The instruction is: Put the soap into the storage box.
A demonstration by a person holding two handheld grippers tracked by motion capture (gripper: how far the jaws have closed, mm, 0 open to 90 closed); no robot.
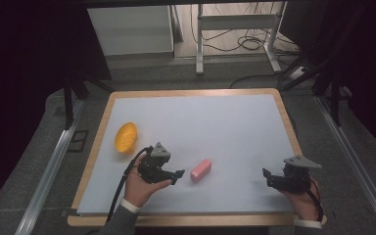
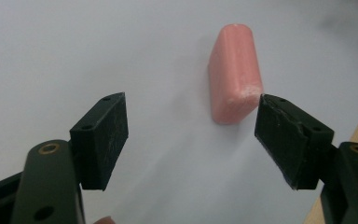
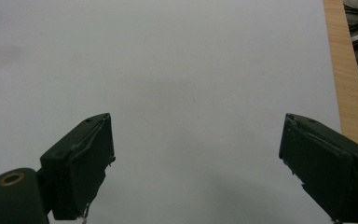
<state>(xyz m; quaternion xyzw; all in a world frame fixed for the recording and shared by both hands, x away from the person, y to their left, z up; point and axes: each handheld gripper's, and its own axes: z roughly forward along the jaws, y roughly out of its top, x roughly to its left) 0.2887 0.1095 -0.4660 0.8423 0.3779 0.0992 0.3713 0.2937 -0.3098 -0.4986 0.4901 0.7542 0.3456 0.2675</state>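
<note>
Currently the pink block (image 1: 200, 170) lies flat on the desk (image 1: 225, 127), on its white sheet, near the front-centre, long axis running diagonally in the high view. Left tongs (image 1: 177, 176) sit just beside it on its left, tips pointed at the block's near end, no contact visible. Left gripper view: the jaws stand wide apart, nothing between them; the pink block (image 2: 234, 74) lies ahead of the tips, offset toward the right-hand jaw, its near end close to that jaw's tip, apparently with a small gap, though contact can't be ruled out from this angle. Block is not inside the gap, it's just beyond it. A desk edge in wood shows at the lower right of that view. Right tongs (image 1: 268, 176) are well apart from the block, over the front-right part of the desk, held in the person's right hand (image 1: 307, 200). Right gripper view: jaws wide apart, bare white sheet between and ahead of them, wooden desk edge at the right. An orange bowl (image 1: 126, 137) sits tilted near the desk's left edge, behind the left tongs, apart from the block.
</note>
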